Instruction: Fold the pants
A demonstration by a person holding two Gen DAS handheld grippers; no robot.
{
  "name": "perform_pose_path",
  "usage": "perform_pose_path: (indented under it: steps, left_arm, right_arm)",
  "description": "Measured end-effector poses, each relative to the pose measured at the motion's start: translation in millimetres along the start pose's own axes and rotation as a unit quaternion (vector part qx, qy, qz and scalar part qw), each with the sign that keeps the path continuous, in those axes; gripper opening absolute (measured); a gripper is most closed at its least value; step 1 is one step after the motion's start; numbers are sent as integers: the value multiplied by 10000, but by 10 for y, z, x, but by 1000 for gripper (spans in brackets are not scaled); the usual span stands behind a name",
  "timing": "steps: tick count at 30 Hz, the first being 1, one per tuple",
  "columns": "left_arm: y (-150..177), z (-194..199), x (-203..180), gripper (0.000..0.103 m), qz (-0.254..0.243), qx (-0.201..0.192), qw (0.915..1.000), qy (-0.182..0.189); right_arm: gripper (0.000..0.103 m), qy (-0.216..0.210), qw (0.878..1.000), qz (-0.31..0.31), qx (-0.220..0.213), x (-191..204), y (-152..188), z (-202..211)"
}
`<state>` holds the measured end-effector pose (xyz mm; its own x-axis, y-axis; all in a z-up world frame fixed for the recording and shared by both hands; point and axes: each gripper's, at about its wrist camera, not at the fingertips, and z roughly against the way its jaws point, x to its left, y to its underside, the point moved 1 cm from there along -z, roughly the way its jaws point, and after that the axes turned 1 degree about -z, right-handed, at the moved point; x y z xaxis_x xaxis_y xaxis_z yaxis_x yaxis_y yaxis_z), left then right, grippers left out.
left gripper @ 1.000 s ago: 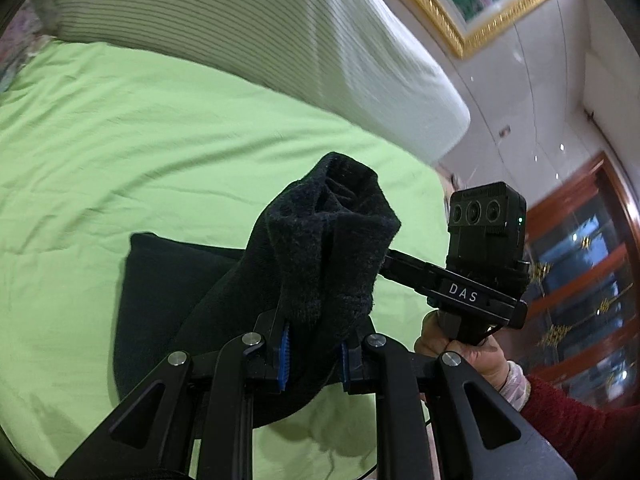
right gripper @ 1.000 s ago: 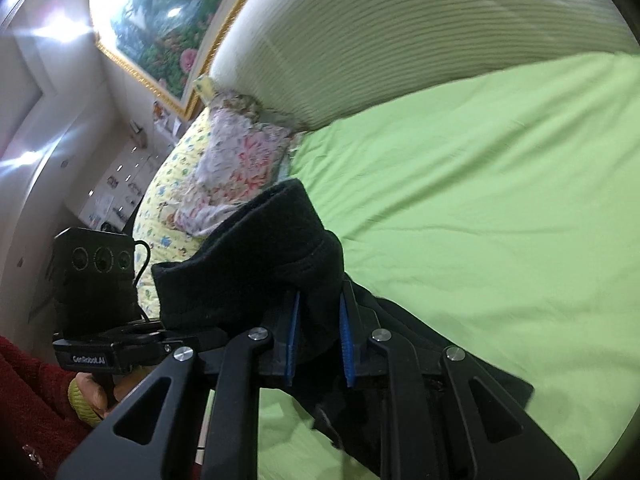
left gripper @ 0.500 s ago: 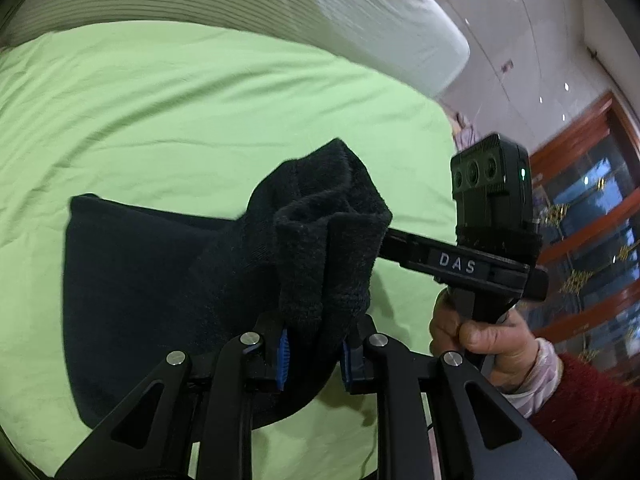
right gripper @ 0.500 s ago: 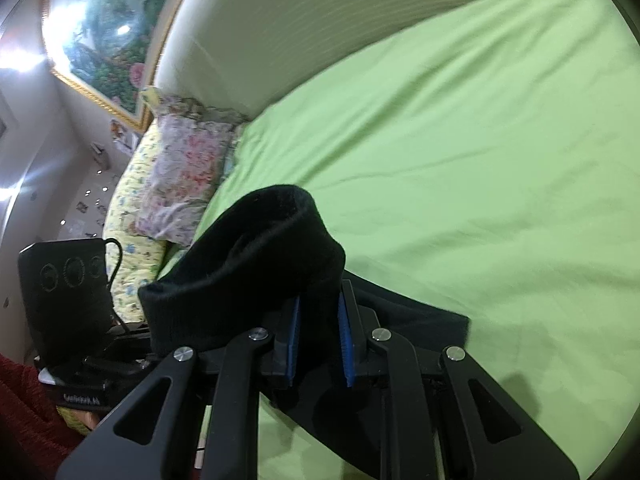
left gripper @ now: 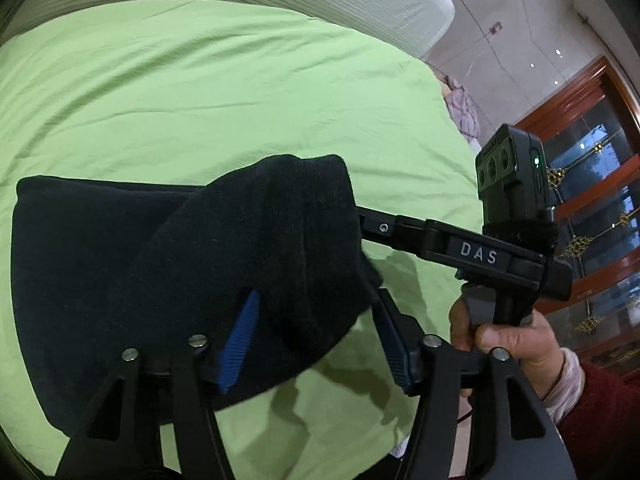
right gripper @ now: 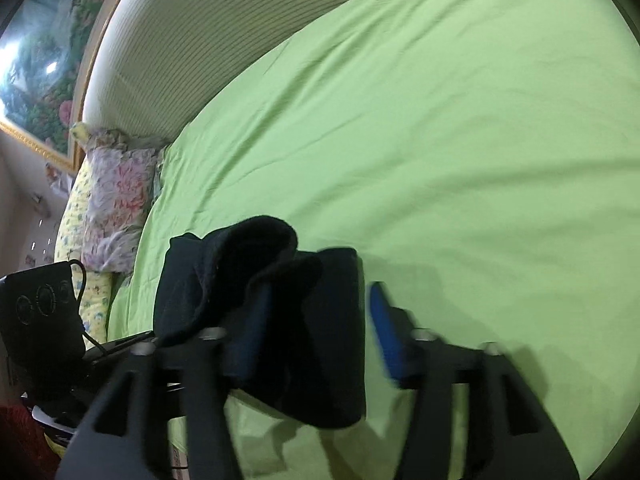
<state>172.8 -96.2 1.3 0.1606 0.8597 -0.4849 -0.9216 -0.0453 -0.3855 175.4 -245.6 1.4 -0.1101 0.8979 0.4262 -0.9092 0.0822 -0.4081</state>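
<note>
A home bedroom: a bed [right gripper: 440, 120] under a green sheet [left gripper: 200, 92], a striped headboard [right gripper: 208, 40], floral pillows [right gripper: 116, 200] at the bed's corner, a gilt-framed painting [right gripper: 40, 80], and wood-framed glass doors [left gripper: 592, 184].

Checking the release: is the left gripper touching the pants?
Touching. The left wrist view shows the pants draped over one blue pad of the open left gripper.

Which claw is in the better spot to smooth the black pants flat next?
Probably the left claw: it is open, with most of the pants spread in front of it. The right claw, open too, sits at their edge, one finger over bare sheet.
</note>
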Motion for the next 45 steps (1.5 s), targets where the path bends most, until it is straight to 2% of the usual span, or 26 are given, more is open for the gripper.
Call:
perform_pose_path:
  steps: [4, 10, 16, 25, 34, 40, 45]
  left_arm:
    - [-27, 63, 3, 67, 14, -3, 10000, 79]
    - [-19, 257, 185, 73, 318, -142, 9992, 202]
    - [-56, 482, 489, 77, 734, -425, 9964, -65]
    - [33, 781, 1101, 80, 1619, -712, 9837, -338]
    - [61, 760, 1196, 80, 1732, -674, 9816, -429]
    - [56, 579, 1202, 80, 1674, -472, 9834, -513]
    - [49, 418, 1280, 81, 1660, -331, 9837, -613]
  right_arm:
    - [61, 212, 9992, -243, -217, -36, 74, 141]
    - [72, 413, 9960, -536, -576, -31, 99, 327]
    - [82, 588, 9949, -365, -740, 211, 164, 356]
    - [84, 861, 9942, 103, -642, 590, 99, 190]
    - [85, 1180, 9908, 72, -662, 599, 35, 45]
    - [85, 1749, 9840, 169, -307, 390, 215, -135]
    - [85, 1714, 9851, 120, -111, 189, 364, -198]
